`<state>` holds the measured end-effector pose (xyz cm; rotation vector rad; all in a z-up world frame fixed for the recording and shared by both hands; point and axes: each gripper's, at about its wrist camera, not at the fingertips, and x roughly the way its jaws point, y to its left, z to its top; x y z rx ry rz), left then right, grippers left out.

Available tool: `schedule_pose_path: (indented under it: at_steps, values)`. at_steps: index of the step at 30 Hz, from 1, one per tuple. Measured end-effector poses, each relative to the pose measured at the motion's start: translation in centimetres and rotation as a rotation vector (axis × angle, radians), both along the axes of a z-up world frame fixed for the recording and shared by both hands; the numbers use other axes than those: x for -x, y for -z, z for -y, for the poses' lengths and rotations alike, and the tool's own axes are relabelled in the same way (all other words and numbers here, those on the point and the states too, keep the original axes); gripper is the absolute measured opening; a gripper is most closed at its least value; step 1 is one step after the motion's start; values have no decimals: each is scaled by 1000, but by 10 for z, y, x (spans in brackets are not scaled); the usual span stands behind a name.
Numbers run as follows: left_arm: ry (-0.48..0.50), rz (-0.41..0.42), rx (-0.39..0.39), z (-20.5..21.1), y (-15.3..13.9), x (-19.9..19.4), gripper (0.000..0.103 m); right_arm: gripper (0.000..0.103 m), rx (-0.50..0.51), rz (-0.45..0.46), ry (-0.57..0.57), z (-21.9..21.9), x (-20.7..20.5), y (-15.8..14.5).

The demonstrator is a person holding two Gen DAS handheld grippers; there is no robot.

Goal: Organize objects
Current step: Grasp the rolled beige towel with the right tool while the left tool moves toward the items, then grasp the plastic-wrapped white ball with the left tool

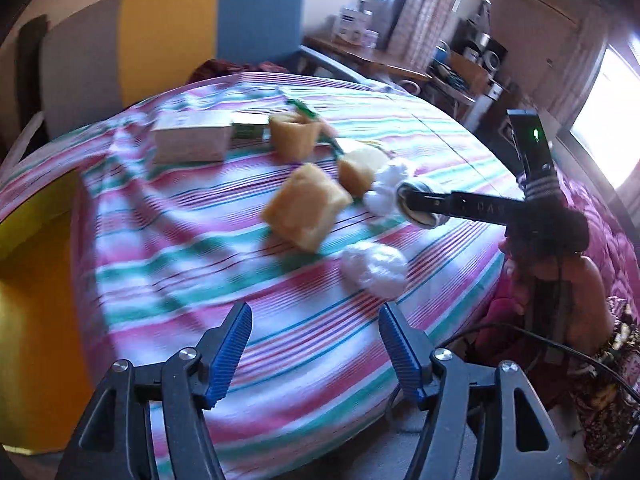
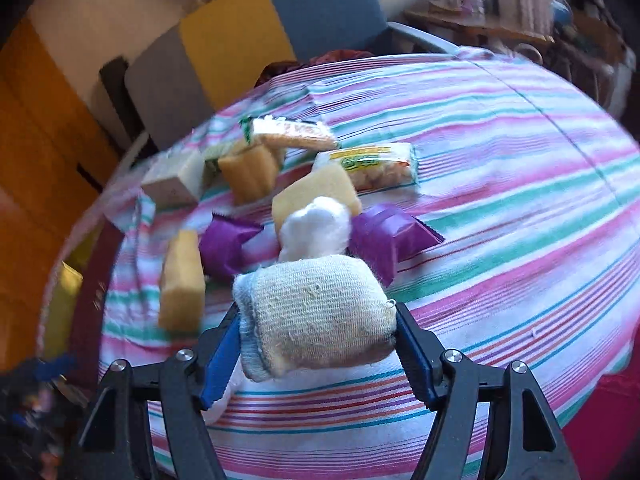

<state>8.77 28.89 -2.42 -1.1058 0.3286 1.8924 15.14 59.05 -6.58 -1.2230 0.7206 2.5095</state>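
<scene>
On the striped cloth (image 1: 280,344) lie several yellow sponges, the nearest (image 1: 304,212) ahead of my left gripper (image 1: 316,316), which stands open over bare cloth with nothing between its fingers. A white crumpled wad (image 1: 374,266) lies just beyond its right finger. My right gripper (image 2: 318,316) is shut on a knitted beige scrub pad (image 2: 320,304), both blue pads pressing its sides. Behind the pad sit a white cotton ball (image 2: 316,228), purple wrappers (image 2: 394,236), and yellow sponges (image 2: 182,280). In the left wrist view the right gripper (image 1: 416,208) reaches in from the right, beside the cotton ball (image 1: 390,192).
A pale box (image 1: 192,140) and a green packet (image 1: 250,130) lie at the back of the cloth, with snack packets (image 2: 372,166) near them. A chair (image 1: 256,28) stands behind. A person (image 1: 560,272) sits at the right. A yellow-orange surface (image 1: 36,320) borders the left.
</scene>
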Motion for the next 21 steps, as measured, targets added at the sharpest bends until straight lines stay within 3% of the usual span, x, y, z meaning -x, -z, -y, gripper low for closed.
schedule_pose_path:
  at_steps: [3, 8, 14, 17, 21]
  values:
    - [44, 9, 2, -28, 8, -2, 67, 72, -3, -17, 14, 0, -3, -4]
    - [47, 108, 21, -68, 28, 12, 67, 72, -6, -44, 41, -5, -5, -7]
    - [84, 57, 92, -96, 50, 1, 66, 72, 13, -44, 36, -8, -1, -5]
    - [71, 66, 81, -96, 58, 2, 60, 72, 10, -45, 24, -6, 0, -5]
    - [54, 47, 67, -90, 64, 2, 44, 72, 21, -49, 33, -8, -1, -4]
